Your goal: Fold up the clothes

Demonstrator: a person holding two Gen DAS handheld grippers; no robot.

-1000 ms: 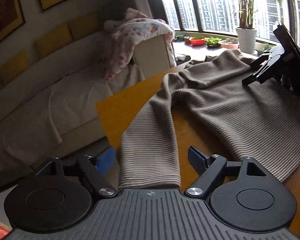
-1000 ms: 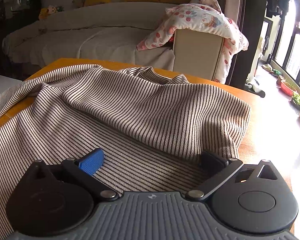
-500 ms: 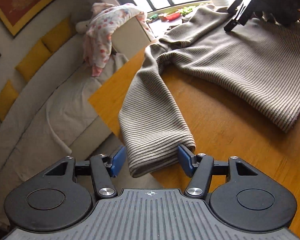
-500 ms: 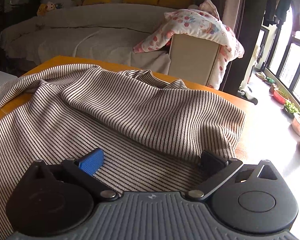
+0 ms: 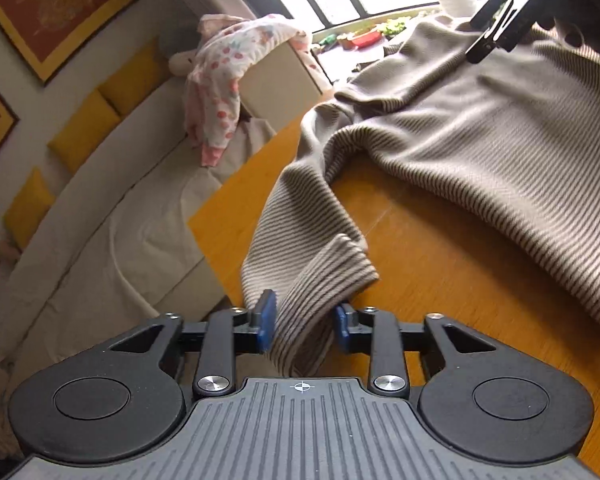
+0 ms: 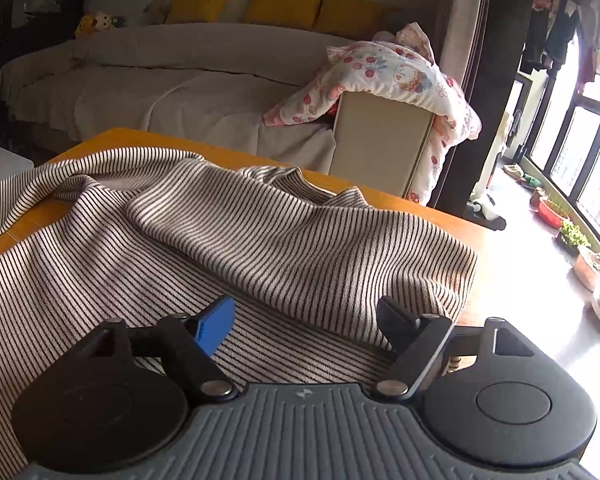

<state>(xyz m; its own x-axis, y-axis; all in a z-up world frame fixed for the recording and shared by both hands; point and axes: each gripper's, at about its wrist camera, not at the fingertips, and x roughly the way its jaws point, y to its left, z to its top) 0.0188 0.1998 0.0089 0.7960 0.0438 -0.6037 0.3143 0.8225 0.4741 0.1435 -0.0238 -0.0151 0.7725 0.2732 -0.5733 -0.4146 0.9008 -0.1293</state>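
A beige sweater with thin dark stripes (image 5: 480, 140) lies spread on the orange wooden table (image 5: 440, 264). Its sleeve (image 5: 296, 216) runs toward my left gripper (image 5: 305, 322), which is shut on the cuff (image 5: 320, 292) and holds it bunched and lifted off the table. In the right wrist view the sweater body (image 6: 260, 232) is folded over itself. My right gripper (image 6: 304, 320) is open, its jaws wide apart just above the fabric near the folded edge. It also shows in the left wrist view (image 5: 500, 24) at the far side of the sweater.
A sofa with a light cover (image 6: 160, 76) and yellow cushions (image 6: 284, 6) stands beyond the table. A floral blanket (image 6: 396, 72) drapes over a beige box (image 6: 380, 144). Plant pots (image 6: 572, 236) line the window at right. The table corner (image 5: 204, 220) is near the left gripper.
My left gripper has closed on the sleeve cuff and lifted it, so the cuff now bunches between the pads. The right gripper stays open, shifted slightly over the sweater.
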